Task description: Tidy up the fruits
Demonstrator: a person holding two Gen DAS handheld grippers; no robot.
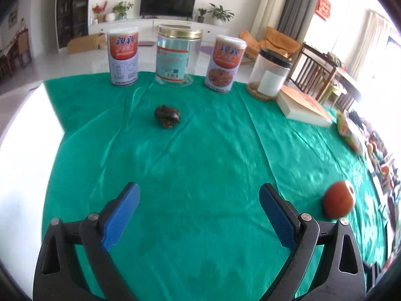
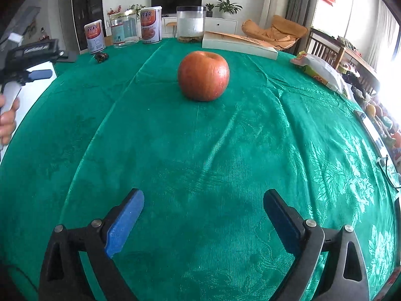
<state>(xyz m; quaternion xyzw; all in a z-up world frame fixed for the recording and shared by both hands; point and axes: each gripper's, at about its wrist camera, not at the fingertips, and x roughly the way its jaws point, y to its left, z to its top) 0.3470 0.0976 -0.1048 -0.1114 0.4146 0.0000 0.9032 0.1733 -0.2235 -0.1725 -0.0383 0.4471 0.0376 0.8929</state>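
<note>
Left gripper [image 1: 199, 200] spread wide over green cloth [image 1: 200, 150], nothing between the blue pads [image 1: 122, 215]. Right gripper [image 2: 203, 207] likewise wide apart and empty.

Straight ahead of the right gripper, centred between its fingers and well apart from them: apple [image 2: 203, 75], upright, stem dimple on top. Round, red-orange with faint paler streaks, a yellowish patch near the dimple, skin slightly matte. Resting directly on the cloth. From the left gripper, same apple [image 1: 338, 202] off to the right, just beyond the right finger, blurred.

Ahead of the left gripper, slightly left of centre and well apart: small dark fruit [image 1: 168, 117], brown-black, lumpy, glossy, with a hint of orange low down; kind not clear. From the right gripper, far ahead to the left [image 2: 101, 57].

Along the far edge of the tabletop: can [image 1: 123, 55], clear jar [image 1: 178, 55] with gold lid, second can [image 1: 225, 64], black-lidded jar [image 1: 272, 74], then a book [image 1: 304, 110] lying flat.

At the left edge of the right view: left gripper [image 2: 40, 74], seen side-on.
</note>
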